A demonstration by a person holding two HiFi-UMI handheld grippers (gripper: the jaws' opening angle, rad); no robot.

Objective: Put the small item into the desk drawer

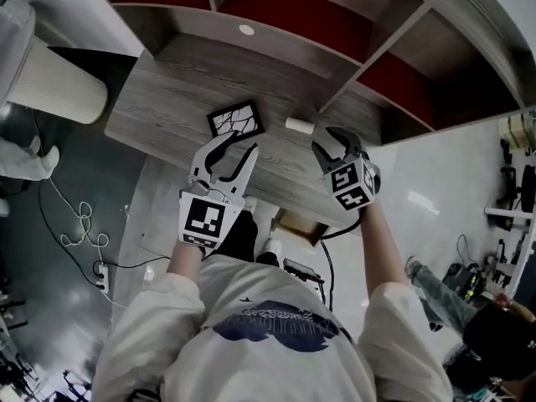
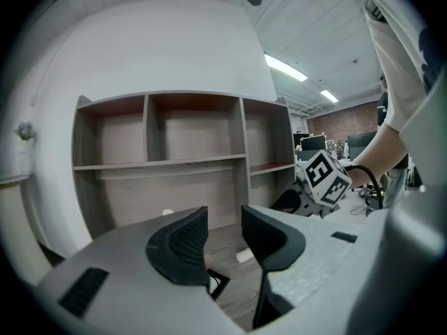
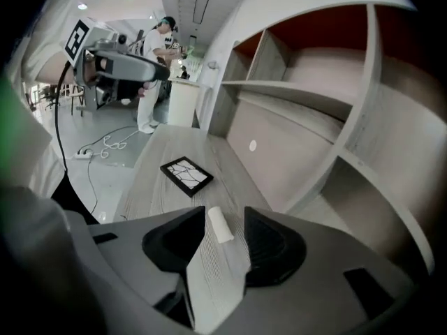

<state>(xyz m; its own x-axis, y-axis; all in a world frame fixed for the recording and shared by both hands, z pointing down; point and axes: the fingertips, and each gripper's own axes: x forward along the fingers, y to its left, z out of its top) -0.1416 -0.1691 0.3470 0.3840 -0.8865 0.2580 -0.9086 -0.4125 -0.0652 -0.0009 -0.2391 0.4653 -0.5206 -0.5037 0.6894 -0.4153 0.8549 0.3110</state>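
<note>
1. While both hover over the desk (image 1: 167,82), the left gripper (image 2: 225,232) and right gripper (image 3: 223,246) stand wide open, empty.
2. Roll (image 3: 220,224): small, white, lying on the desk just beyond the right jaws; likely light, slightly soft, apt to roll; pinch across its middle.
3. Frame (image 3: 186,176) beyond it; shelves (image 3: 293,93) behind.

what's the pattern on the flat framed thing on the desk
The framed tile is white with black crack-like lines, black border; clearest in the right gripper view.

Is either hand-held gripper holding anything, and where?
Nothing. The left hand-held gripper and right hand-held gripper are open; the white roll lies untouched on the desk.
</note>
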